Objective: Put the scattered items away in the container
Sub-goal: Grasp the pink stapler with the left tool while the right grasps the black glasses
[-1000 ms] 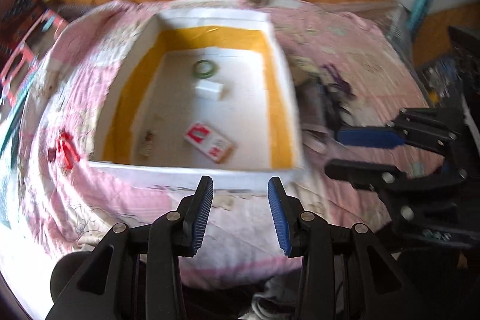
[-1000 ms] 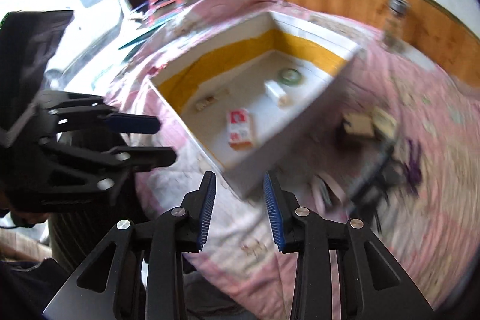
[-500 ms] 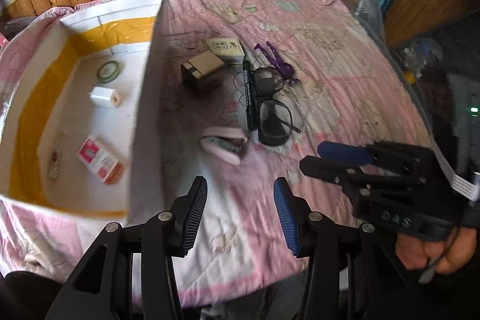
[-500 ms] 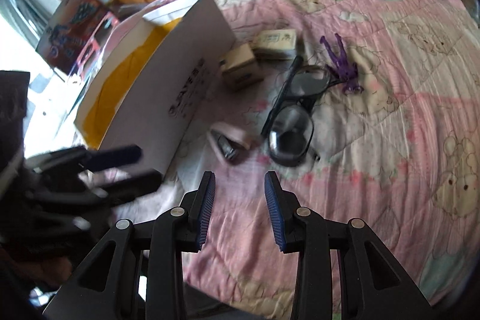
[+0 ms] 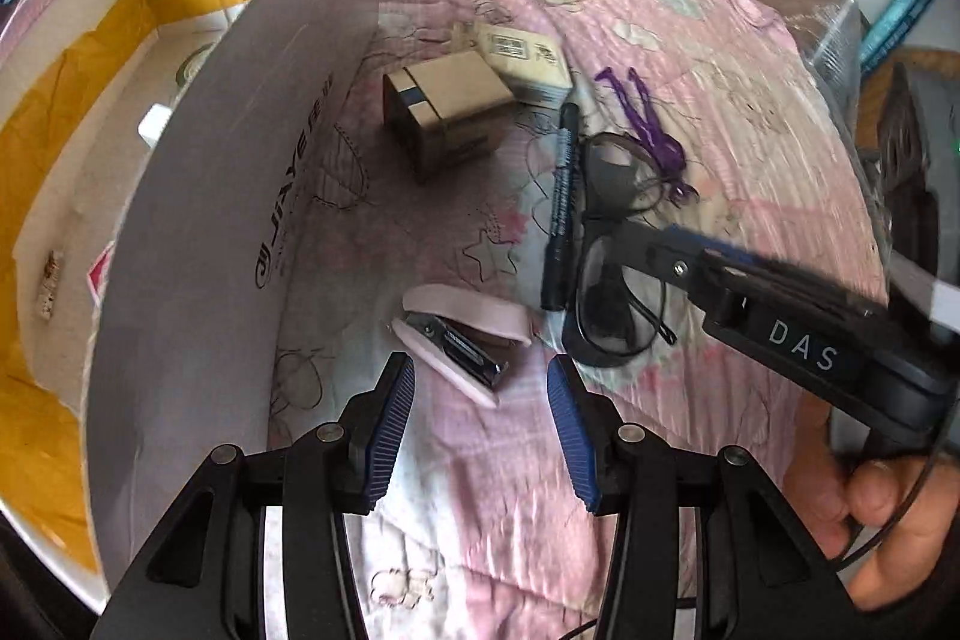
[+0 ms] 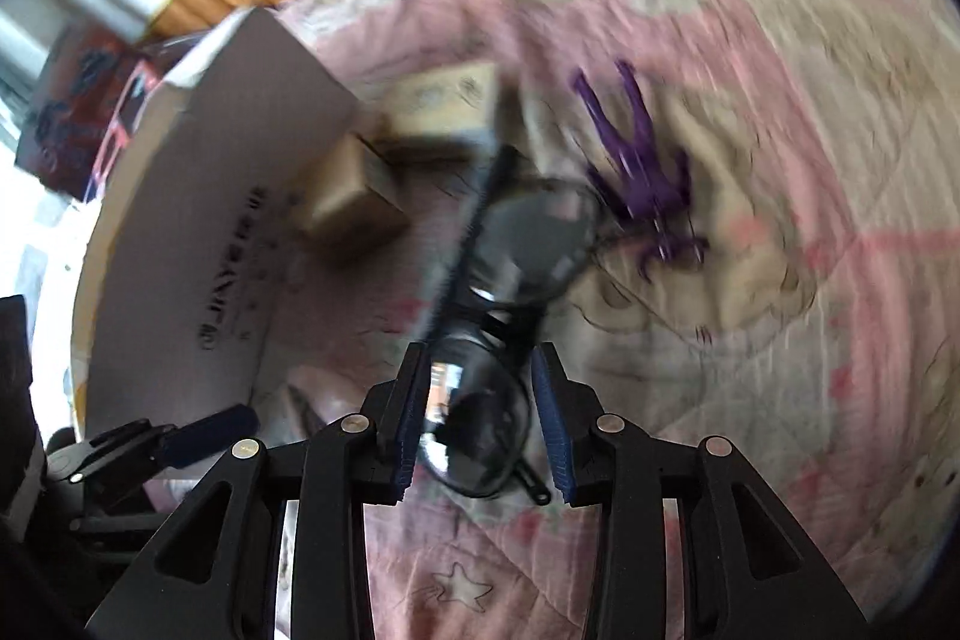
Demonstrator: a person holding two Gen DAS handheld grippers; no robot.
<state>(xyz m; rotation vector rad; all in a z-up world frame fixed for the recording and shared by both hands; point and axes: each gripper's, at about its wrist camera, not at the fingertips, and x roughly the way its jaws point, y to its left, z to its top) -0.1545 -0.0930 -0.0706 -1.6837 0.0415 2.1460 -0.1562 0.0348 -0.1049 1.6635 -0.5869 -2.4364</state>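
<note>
Glasses (image 6: 480, 424) lying on the pink quilt (image 6: 780, 340), right of the box (image 5: 198, 232), with the near lens framed between the fingers of the right hand-held gripper (image 6: 480, 430), jaws apart and not yet closed on the frame. Probably light, thin-rimmed and fragile: best pinched gently at the bridge or across the rim rather than on the lens, which looks slick and easy to smudge or crack. Pen (image 5: 561, 208) lying just left of the glasses, touching or nearly so, likely to roll if nudged. Left hand-held gripper (image 5: 480, 412) also apart, empty, hovering just short of the pink stapler (image 5: 462, 334), between glasses and box. Stapler stiff and heavier, good for a grip across its body. Beyond the glasses, a purple clip (image 5: 648, 124) and two small cartons (image 5: 444, 112), near the box wall. Soft quilt likely to give under pressure.
</note>
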